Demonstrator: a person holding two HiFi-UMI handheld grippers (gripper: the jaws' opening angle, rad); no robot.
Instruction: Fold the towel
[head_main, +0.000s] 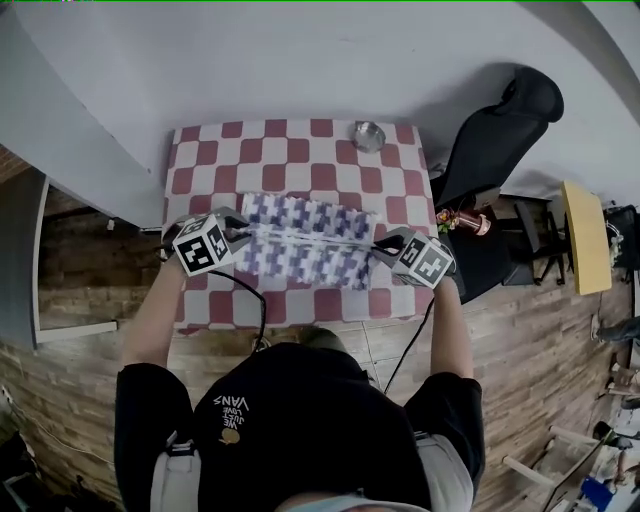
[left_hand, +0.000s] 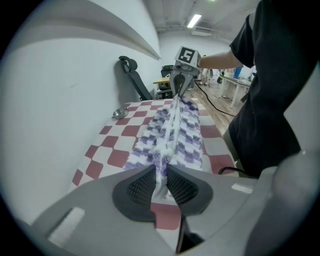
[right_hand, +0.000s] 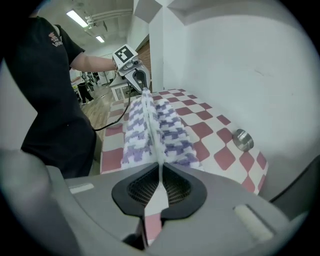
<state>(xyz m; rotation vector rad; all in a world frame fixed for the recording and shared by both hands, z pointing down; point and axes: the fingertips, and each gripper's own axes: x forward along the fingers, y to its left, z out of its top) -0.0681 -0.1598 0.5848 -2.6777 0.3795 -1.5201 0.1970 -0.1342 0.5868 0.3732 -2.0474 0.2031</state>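
**A:** So where are we with the towel (head_main: 310, 215)?

**B:** It's lying on the checkered surface (head_main: 300, 150), with its long axis running 9 to 3 o'clock in the head view. We've got one end in each hand. The left gripper (left_hand: 161, 184) is clamped on the cloth at the 9 o'clock end, and the right gripper (right_hand: 160, 187) is pinched shut on the 3 o'clock end.

**A:** Is it flat?

**B:** Not quite. The line we're holding stands up as a ridge stretched between the two grippers, and the cloth falls away to the 12 and 6 o'clock sides.

**A:** So neither hand is nearer?

**B:** Pretty much equal, one at each end of the same ridge. We reckon the fold depends on carrying that ridge square to the long axis, with both ends level, or it'll land skewed. The metal bowl (head_main: 369, 135) sits well apart at 12 o'clock — no worry yet.
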